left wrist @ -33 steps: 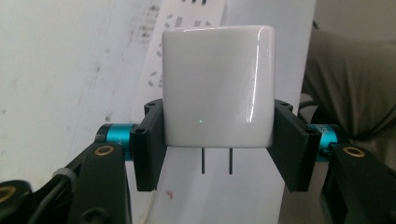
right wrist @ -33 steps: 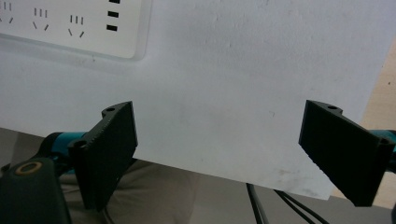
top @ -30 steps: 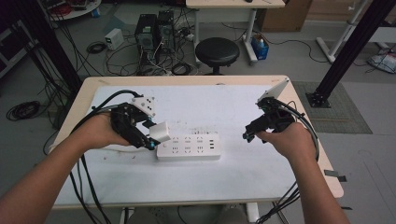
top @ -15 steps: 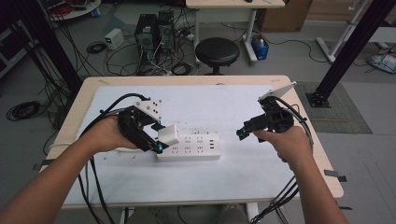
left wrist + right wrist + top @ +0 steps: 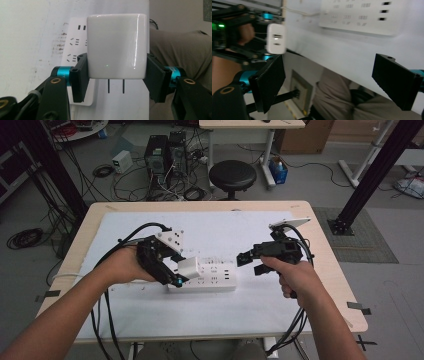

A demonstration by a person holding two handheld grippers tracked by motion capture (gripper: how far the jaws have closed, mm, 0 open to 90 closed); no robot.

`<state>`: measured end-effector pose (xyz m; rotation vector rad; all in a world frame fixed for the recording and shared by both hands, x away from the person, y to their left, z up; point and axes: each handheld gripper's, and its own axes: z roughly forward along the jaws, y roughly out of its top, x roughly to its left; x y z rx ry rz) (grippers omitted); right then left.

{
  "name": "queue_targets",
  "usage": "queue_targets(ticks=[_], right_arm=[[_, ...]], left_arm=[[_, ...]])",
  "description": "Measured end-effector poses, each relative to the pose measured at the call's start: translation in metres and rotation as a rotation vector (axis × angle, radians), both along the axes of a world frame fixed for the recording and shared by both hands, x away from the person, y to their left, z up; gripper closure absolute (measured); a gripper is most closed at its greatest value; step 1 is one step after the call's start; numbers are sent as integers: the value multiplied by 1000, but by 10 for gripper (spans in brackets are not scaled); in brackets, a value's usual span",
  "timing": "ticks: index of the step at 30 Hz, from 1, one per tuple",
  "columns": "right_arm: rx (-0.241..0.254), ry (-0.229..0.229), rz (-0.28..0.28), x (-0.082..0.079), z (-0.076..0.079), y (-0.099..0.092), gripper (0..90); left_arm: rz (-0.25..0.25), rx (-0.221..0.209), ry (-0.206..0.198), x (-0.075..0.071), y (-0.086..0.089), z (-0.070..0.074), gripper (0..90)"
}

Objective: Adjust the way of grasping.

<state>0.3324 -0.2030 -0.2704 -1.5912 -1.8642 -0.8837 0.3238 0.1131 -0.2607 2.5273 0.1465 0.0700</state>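
- Left gripper view: a glossy white charger block (image 5: pixel 116 45) with rounded corners is pinched between the two black jaws of the left gripper (image 5: pixel 117 75); two thin metal prongs project from its lower face.
- High view: the charger block (image 5: pixel 188 268) sits above the left end of a white power strip (image 5: pixel 210 278), which lies flat near the table centre.
- The right gripper (image 5: pixel 251 262) hovers just right of the strip, jaws spread apart and empty.
- The table (image 5: pixel 330 265) has a light wood rim; a white sheet (image 5: pixel 220 310) with faint dark smudges covers its top.
- Beyond the table: a round black stool (image 5: pixel 232 174), a computer tower (image 5: pixel 165 152), loose cables on a grey floor (image 5: pixel 385 295).
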Motion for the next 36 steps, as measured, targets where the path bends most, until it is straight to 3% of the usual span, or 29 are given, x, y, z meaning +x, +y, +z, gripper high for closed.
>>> queue_targets(ticks=[2, 3, 4, 5, 8, 9, 11, 16, 19, 22, 23, 26, 33, 36], right_arm=[[22, 9, 7, 0, -1, 3, 110], [68, 31, 25, 0, -4, 10, 109], [68, 31, 25, 0, -4, 10, 109], [125, 51, 48, 0, -9, 16, 109], [202, 74, 57, 1, -17, 25, 109], [202, 74, 57, 1, -17, 25, 109], [266, 98, 67, 3, -26, 33, 110], [349, 122, 78, 6, -40, 45, 110], [357, 140, 84, 7, -43, 50, 110], [347, 135, 88, 7, -45, 55, 188], [351, 137, 79, 8, -46, 56, 269], [360, 148, 75, 8, -47, 58, 340], [375, 169, 81, 8, -48, 62, 370], [368, 173, 83, 8, -48, 66, 466]], left_arm=[[-4, 4, -1, 0, -2, 0, 424], [-2, -2, 2, -1, -5, 0, 423], [-8, 1, 4, -1, -7, -1, 423], [-8, 4, 0, -1, -9, -1, 424], [-15, 3, -5, -1, -15, -1, 424], [-15, 3, -5, -1, -15, -1, 424], [-22, 11, -7, -2, -19, -2, 424], [-32, 13, -12, -3, -23, -2, 424], [-38, 13, -14, -3, -26, -3, 424], [-44, 16, -22, -3, -27, -3, 424], [-41, 20, -22, -3, -27, -2, 424], [-41, 23, -31, -3, -29, -3, 424], [-48, 38, -47, -3, -32, -5, 424], [-55, 43, -54, -4, -34, -6, 424]])
